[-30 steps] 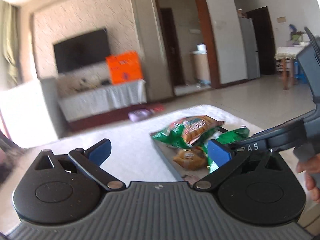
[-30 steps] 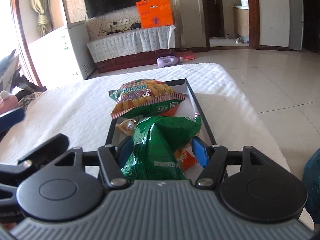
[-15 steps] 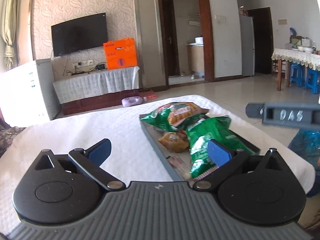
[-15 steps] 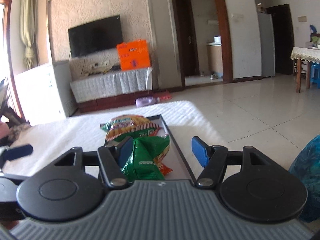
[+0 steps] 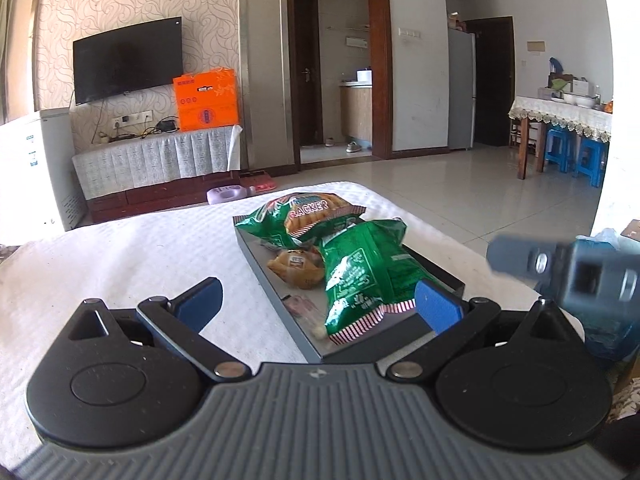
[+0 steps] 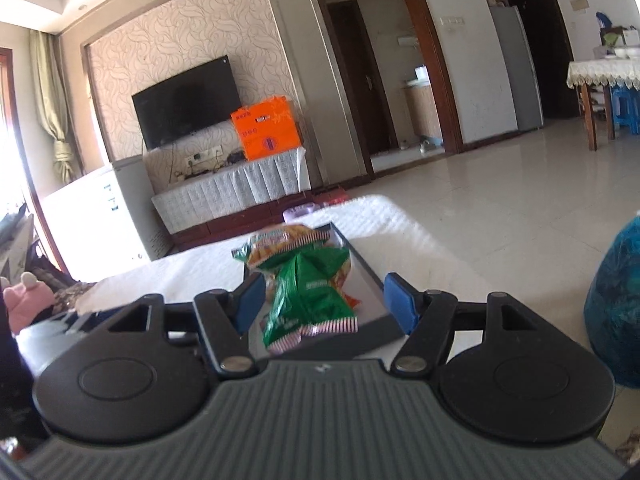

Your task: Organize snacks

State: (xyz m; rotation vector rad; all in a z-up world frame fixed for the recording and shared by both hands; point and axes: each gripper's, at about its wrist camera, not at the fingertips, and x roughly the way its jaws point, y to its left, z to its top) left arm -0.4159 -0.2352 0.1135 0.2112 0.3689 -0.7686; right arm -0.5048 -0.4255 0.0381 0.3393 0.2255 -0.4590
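Both tools are hanging released, jaws spread wide and grasping nothing. The left gripper (image 5: pixel 318 304) is sitting low in its frame, the right gripper (image 6: pixel 324 300) likewise in its own. At frame centre, a grey tray (image 5: pixel 276 292) is lying on a white cloth (image 5: pixel 132 256), carrying a green snack bag (image 5: pixel 360 276), a prawn cracker bag (image 5: pixel 308 216) behind it, and a small brown packet (image 5: pixel 296 268) touching both.

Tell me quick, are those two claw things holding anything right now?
Left gripper: jaws open, holding nothing.
Right gripper: jaws open, holding nothing.
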